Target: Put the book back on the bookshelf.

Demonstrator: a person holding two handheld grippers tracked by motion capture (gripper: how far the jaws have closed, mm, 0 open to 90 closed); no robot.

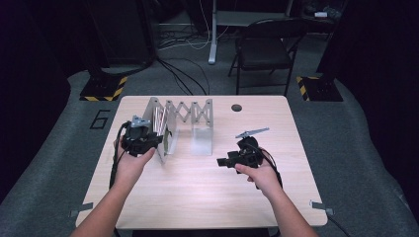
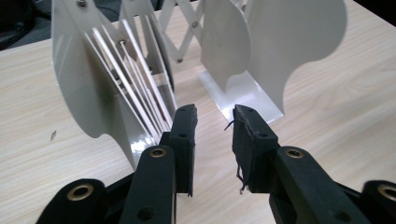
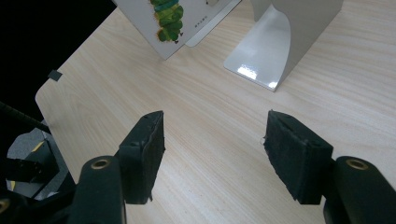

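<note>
White book [image 3: 175, 23], right gripper view

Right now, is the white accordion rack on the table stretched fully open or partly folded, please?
Partly folded: the rack has its left panels bunched together, while its scissor links spread toward the right end.

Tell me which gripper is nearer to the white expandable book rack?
Left. The left gripper sits right at the white expandable book rack, its left end; the right gripper is apart, toward its right.
</note>
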